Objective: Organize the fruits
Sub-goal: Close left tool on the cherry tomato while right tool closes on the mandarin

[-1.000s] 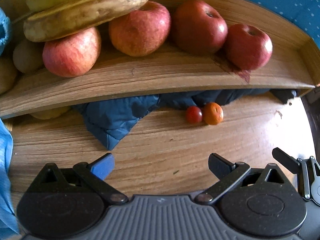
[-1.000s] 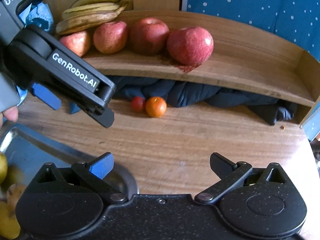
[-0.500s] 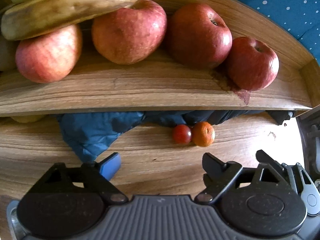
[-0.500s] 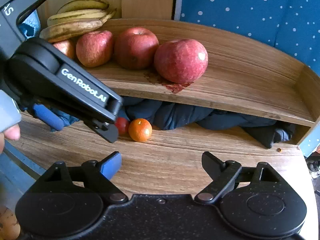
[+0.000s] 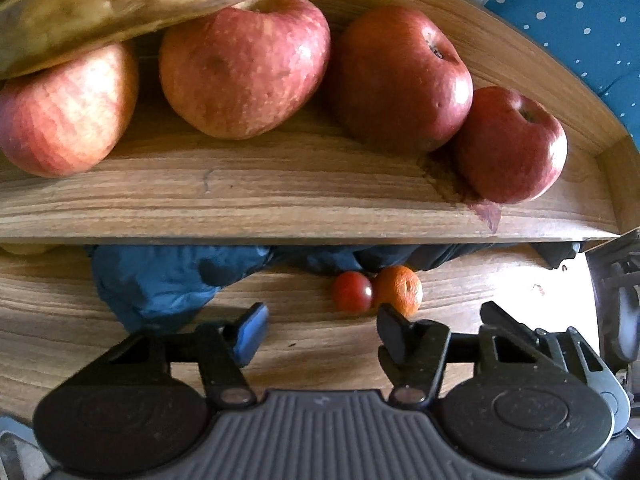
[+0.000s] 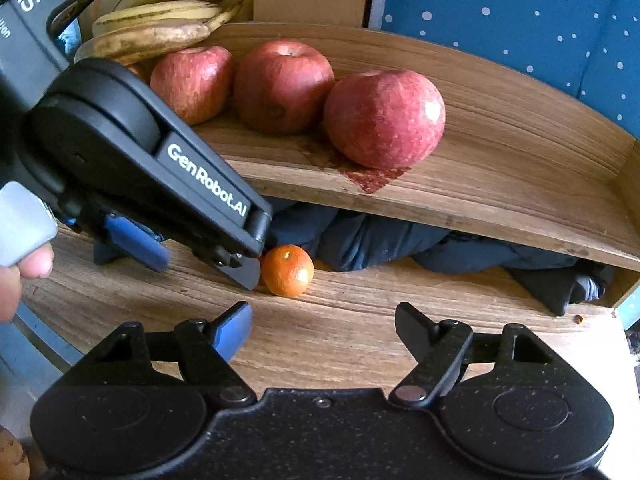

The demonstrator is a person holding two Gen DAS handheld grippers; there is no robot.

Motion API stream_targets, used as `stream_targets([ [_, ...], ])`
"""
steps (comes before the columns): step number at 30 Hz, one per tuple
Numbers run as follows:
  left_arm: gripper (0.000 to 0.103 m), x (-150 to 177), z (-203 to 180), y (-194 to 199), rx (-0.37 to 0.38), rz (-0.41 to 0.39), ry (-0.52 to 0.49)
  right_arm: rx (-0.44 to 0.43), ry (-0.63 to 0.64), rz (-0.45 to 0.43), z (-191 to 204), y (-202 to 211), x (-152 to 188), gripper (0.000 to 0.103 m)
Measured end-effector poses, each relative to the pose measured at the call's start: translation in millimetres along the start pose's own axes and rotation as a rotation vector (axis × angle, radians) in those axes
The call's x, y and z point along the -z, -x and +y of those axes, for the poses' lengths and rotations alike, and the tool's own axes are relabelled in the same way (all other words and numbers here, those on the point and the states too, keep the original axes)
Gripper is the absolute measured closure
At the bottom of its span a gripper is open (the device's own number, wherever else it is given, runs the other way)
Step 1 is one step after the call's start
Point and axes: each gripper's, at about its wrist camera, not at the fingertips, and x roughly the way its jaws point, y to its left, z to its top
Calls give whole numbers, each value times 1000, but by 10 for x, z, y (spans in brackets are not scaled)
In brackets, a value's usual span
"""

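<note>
A small red tomato (image 5: 352, 291) and a small orange (image 5: 400, 290) lie side by side on the wooden table under the wooden shelf (image 5: 304, 200). My left gripper (image 5: 322, 330) is open and empty, its fingertips close in front of the two fruits. In the right wrist view the left gripper (image 6: 200, 252) hides the tomato; the orange (image 6: 288, 270) shows beside its black fingertip. My right gripper (image 6: 324, 328) is open and empty, a little short of the orange. Several red apples (image 6: 384, 118) and bananas (image 6: 160, 20) sit on the shelf.
A dark blue cloth (image 5: 168, 284) is bunched under the shelf behind the small fruits. A metal tray edge (image 6: 36, 340) lies at the lower left. A blue dotted wall (image 6: 520, 20) stands behind. The shelf's right half (image 6: 540, 168) holds no fruit.
Both grippers have moved forward toward the tomato and orange under the shelf. The left gripper's jaws have narrowed somewhat but stay open.
</note>
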Motion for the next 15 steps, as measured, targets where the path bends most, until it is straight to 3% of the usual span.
stream_targets([
  [8,57,-98,9,-83,30,-16,4,-4,33,1,67,-76,-39,31],
  [15,61,-151,-25,-158,58,-20,-8,-11,68,-6,101,-99,-60,42],
])
